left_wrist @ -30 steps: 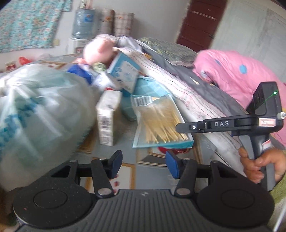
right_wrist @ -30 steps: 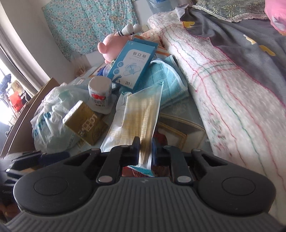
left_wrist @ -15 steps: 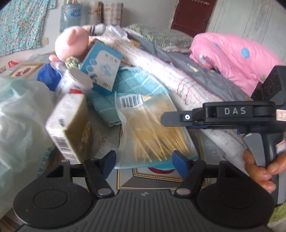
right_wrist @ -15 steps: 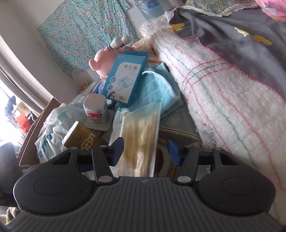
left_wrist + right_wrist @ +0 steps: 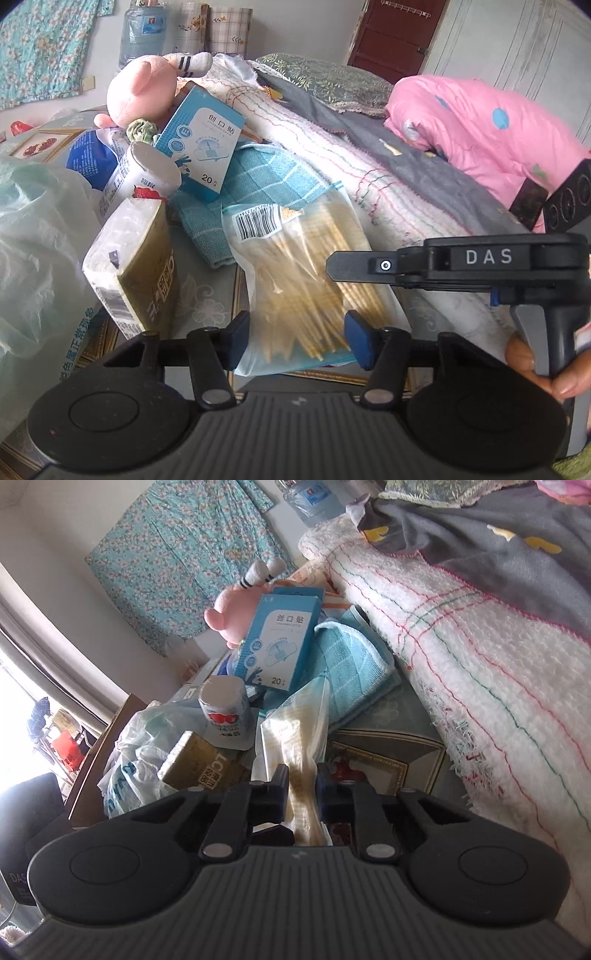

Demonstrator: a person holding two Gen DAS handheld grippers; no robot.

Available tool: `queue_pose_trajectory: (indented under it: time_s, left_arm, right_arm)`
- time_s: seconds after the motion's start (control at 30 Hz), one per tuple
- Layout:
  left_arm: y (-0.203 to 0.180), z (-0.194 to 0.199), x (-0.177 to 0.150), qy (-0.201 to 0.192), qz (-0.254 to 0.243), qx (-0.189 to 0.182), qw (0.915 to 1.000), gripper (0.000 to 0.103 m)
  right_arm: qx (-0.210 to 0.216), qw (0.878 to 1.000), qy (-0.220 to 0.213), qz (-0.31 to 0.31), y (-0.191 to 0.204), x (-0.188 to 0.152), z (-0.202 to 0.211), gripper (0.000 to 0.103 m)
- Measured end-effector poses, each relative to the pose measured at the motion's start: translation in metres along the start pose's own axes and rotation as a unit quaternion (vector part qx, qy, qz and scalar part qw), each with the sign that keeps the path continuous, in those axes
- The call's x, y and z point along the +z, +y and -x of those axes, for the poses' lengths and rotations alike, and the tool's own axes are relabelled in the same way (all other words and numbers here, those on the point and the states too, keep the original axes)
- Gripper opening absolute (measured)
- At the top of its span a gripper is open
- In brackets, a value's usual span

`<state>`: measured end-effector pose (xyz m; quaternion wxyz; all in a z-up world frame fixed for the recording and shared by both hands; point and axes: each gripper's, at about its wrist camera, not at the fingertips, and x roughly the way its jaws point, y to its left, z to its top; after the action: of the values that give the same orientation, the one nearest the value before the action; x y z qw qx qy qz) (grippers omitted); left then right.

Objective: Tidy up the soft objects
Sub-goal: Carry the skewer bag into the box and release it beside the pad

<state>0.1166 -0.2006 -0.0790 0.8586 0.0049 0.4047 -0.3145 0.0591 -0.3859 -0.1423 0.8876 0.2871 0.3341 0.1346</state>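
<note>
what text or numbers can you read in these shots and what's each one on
"DAS": side of the right gripper, seen from the left wrist.
"创口贴": front of the blue box.
"20": lower corner of the same blue box.
"LC": gold tissue pack; its Chinese characters are too blurred to read.
Barcode digits on the clear bag of sticks: too small to read.
Print on the white cup and the plastic bag: not legible.

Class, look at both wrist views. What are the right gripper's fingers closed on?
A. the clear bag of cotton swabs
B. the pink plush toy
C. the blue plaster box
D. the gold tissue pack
A: in the right wrist view the right gripper has its fingers pinched on the edge of the clear bag of cotton swabs, while the pink plush toy, blue plaster box and gold tissue pack lie beyond, untouched.
</note>
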Motion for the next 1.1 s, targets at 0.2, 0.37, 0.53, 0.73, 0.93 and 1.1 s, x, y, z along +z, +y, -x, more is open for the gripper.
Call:
queue_pose_trajectory:
  time_s: [0.2,0.37,0.53,0.73,0.93,1.1]
  left_arm:
    - [-0.008,0.034,-0.001,-0.031,0.0,-0.024,0.9992,0.054]
    - [-0.012,0.086,0.001,-0.081,-0.009,-0.027,0.9963,0.053]
    - [0.003,0.146,0.002,-0.142,-0.003,0.017,0.9897,0.053]
    - [0.059,0.216,0.005,-0.187,0.047,0.12,0.9739,0.053]
    - [0.147,0.264,0.018,-0.171,0.114,0.224,0.9526,0.053]
    - [0.238,0.274,0.033,-0.11,0.193,0.263,0.9389,0.052]
  right_arm:
    - [0.005,0.999,-0.029,0.03,0.033,-0.002,0.038,0.011]
    - [0.029,0.995,-0.054,0.082,0.081,0.002,0.068,0.011]
    - [0.087,0.984,-0.057,0.144,0.147,0.017,0.066,0.011]
    - [0.189,0.964,0.008,0.189,0.245,0.036,0.002,0.01]
    - [0.253,0.942,0.138,0.174,0.345,0.044,-0.112,0.01]
    - [0.238,0.93,0.226,0.164,0.417,0.033,-0.21,0.01]
